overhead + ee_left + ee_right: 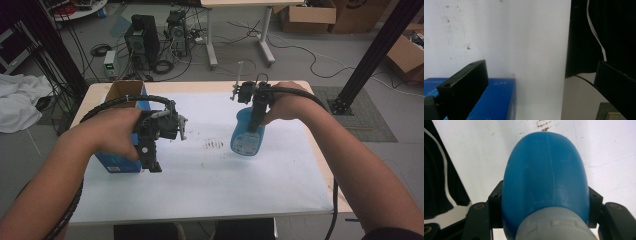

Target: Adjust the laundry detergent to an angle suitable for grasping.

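A blue plastic bottle (245, 140) with a white label hangs tilted just above the white mat (210, 180), right of centre. My right gripper (255, 125) is shut on it; in the right gripper view both jaws press the sides of the bottle (546, 170) just past its grey cap (554, 225). An open-topped blue box (116, 162) stands at the table's left. My left gripper (150, 162) is over the box's right side, pointing toward the near edge. In the left gripper view its jaws stand wide apart around bare mat, with the box (496, 100) beneath the left jaw.
Dark smudges (215, 145) mark the mat between the grippers. Beyond the far edge the floor holds computer gear (142, 40), cables and a desk's legs (212, 40). A black post (372, 55) rises at the right. A white cloth (17, 100) lies left of the table.
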Available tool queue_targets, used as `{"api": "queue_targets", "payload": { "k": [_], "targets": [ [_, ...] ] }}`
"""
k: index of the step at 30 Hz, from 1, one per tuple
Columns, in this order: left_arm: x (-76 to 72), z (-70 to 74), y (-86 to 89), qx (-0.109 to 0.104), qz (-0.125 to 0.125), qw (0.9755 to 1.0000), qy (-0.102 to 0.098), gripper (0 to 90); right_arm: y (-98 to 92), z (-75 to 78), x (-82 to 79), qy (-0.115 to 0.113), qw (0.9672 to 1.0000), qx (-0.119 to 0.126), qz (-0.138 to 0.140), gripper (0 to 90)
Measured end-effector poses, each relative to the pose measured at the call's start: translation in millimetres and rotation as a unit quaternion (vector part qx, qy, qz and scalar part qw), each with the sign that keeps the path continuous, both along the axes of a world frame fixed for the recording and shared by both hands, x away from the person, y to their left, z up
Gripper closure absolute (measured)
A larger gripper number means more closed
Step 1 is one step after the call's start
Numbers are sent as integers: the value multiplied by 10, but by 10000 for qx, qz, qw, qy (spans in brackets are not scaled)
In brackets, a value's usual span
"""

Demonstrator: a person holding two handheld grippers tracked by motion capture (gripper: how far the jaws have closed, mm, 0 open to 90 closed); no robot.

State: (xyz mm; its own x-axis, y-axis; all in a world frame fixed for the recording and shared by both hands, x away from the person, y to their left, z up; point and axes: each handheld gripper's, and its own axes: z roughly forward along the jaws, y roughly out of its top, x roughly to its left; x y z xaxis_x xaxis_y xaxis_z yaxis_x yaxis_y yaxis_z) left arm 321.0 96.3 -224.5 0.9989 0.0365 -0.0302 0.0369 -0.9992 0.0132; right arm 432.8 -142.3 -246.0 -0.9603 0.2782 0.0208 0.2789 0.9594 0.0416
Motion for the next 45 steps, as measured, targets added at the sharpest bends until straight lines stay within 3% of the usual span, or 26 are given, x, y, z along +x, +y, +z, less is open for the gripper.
{"api": "queue_targets", "payload": {
  "k": [5,6,9,10,11,16,25,45],
  "targets": [
    [-18,-10,-20,-33,-43,10000,-9,1,50,-29,-96,-81,9980,-40,-629,384],
    [-20,-14,-21,-33,-52,10000,-11,1,50,-29,-96,-81,9980,-40,-629,384],
    [-25,-32,-16,-26,-62,10000,12,1,36,-74,-106,10,9950,92,-991,384],
    [-27,-41,-13,-20,-53,10000,11,1,35,-113,-117,77,9921,140,-1245,384],
    [-24,-54,-10,11,-55,10000,23,1,42,-130,-129,79,9915,150,-1290,384],
    [-32,-64,-2,6,-54,10000,26,1,148,-207,-213,-80,9913,21,-1317,384],
    [-48,-72,46,-21,-28,10000,16,1,269,-293,-252,-82,9922,-49,-1243,384],
    [-23,-104,58,-8,-17,10000,57,1,288,-465,-260,-179,9929,-119,-1169,383]
  ]
}}
